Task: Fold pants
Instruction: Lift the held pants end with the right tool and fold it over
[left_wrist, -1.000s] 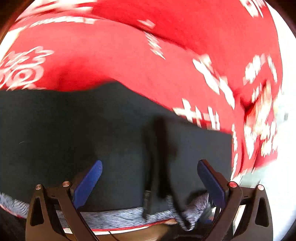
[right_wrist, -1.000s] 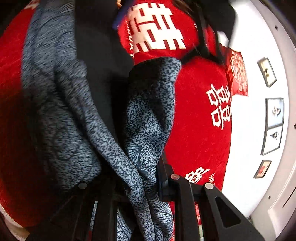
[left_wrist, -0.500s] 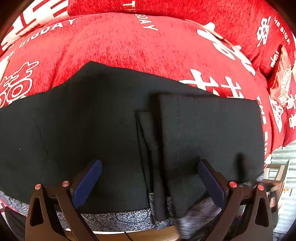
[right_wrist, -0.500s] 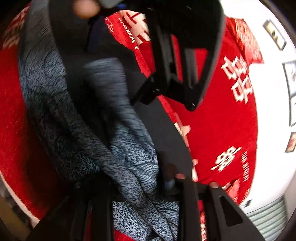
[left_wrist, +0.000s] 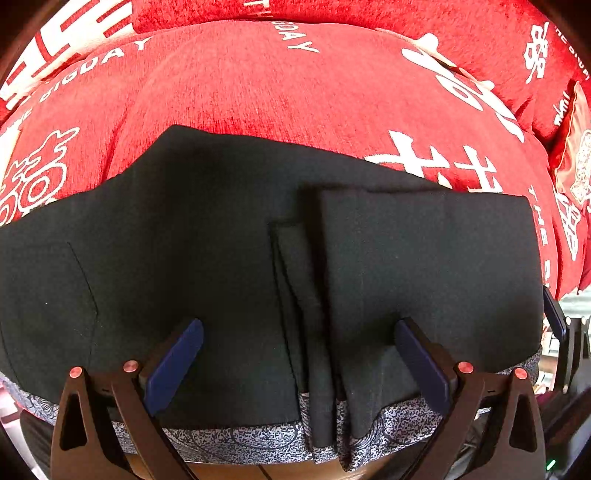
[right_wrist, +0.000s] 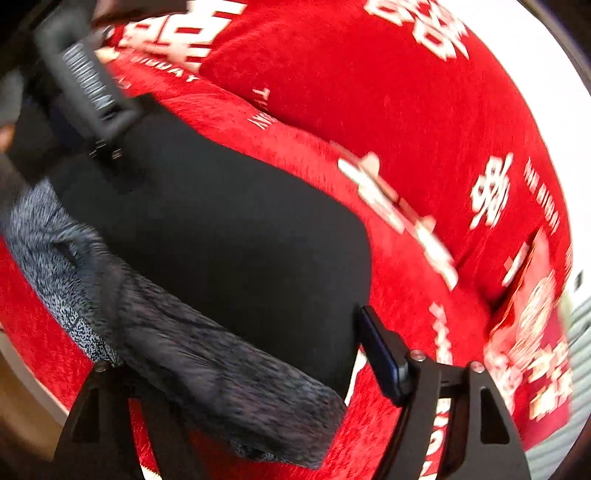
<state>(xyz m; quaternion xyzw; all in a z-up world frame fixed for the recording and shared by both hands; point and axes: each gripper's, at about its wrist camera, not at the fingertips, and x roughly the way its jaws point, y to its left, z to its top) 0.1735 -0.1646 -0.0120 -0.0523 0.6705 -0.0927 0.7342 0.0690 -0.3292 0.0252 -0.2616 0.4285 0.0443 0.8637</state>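
My left gripper (left_wrist: 297, 365) points steeply down over the black pants (left_wrist: 229, 266), its blue-padded fingers (left_wrist: 173, 363) spread wide with nothing pinched between them. The pants lie across the middle of the left wrist frame on a red sofa cover (left_wrist: 258, 92) printed with white characters and lettering. One black panel is folded over on the right half of the frame, its edge running down the centre, and the grey patterned lining (left_wrist: 236, 441) of the pants shows along the lower edge.

In the right wrist view, which is blurred, my right gripper (right_wrist: 236, 354) has its fingers opening. The grey lining (right_wrist: 207, 369) drapes across the space between them at the lower left, hiding the left finger; the blue pad of the right finger (right_wrist: 380, 358) stands clear of the cloth, just beside the corner of the black fabric (right_wrist: 221, 236). The body of my left gripper (right_wrist: 88, 88) sits at the upper left of that frame, above the pants.
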